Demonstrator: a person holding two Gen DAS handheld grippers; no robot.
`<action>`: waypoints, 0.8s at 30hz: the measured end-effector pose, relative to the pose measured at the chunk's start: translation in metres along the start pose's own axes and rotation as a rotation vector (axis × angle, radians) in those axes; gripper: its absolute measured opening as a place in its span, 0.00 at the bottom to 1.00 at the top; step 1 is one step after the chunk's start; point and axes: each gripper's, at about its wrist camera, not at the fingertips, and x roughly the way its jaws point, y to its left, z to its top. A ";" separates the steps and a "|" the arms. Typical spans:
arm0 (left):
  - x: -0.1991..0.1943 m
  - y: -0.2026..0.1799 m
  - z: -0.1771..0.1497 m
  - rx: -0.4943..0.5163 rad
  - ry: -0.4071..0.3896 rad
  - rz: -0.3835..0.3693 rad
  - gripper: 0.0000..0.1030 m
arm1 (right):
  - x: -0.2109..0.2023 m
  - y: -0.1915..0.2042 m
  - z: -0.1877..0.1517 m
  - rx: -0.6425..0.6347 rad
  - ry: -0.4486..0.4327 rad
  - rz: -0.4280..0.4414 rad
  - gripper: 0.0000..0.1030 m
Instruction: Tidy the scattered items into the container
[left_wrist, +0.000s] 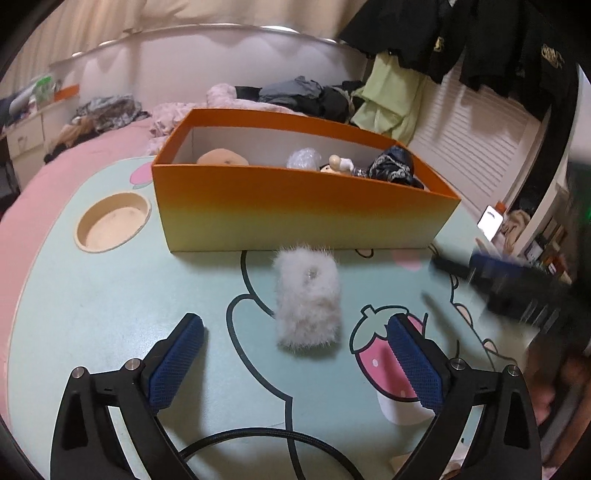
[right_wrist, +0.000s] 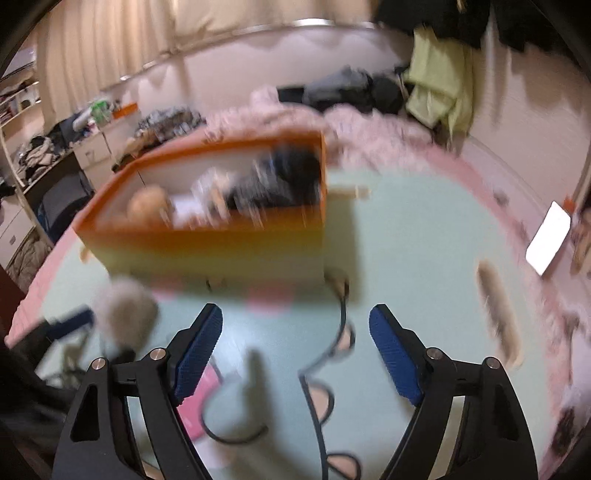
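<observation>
We see a fluffy grey-white pouch (left_wrist: 308, 299) lying alone on the pale green worktop (left_wrist: 110, 288), just in front of the orange container (left_wrist: 295, 206) and not touching it. It sits ahead of and between the two blue pads of the left hand-held gripper (left_wrist: 295, 332), whose jaws stand wide apart with nothing in them; the pads do not touch the pouch.

The container is an open cardboard box, orange at the top and fading to yellow below. Inside it we make out a tan plush piece (left_wrist: 221, 157) at the left, a clear crinkled plastic bundle (left_wrist: 303, 158), a small pale figure (left_wrist: 338, 164), and a dark shiny bundle (left_wrist: 393, 168) at the right end.

To the left of the box a round recessed cup holder (left_wrist: 112, 223) is set into the worktop. The worktop's surface carries a cartoon print with a strawberry (left_wrist: 384, 354).

The right hand-held gripper (right_wrist: 295, 325) is released too, its jaws spread with only bare worktop and a black cable (right_wrist: 317, 369) beneath them. Its view is heavily blurred; there the pouch appears at lower left, beside the other gripper's blue pad. In the left wrist view the right gripper shows as a dark blur at the right edge.
</observation>
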 end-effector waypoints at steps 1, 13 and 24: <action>0.000 0.001 0.000 -0.001 -0.001 0.000 0.97 | -0.006 0.005 0.014 -0.021 -0.020 0.016 0.79; 0.001 -0.004 0.001 0.002 0.002 0.002 0.97 | 0.115 0.083 0.130 -0.147 0.300 0.119 0.52; 0.000 -0.005 0.000 -0.005 -0.001 -0.010 0.97 | 0.140 0.078 0.126 -0.155 0.369 0.132 0.31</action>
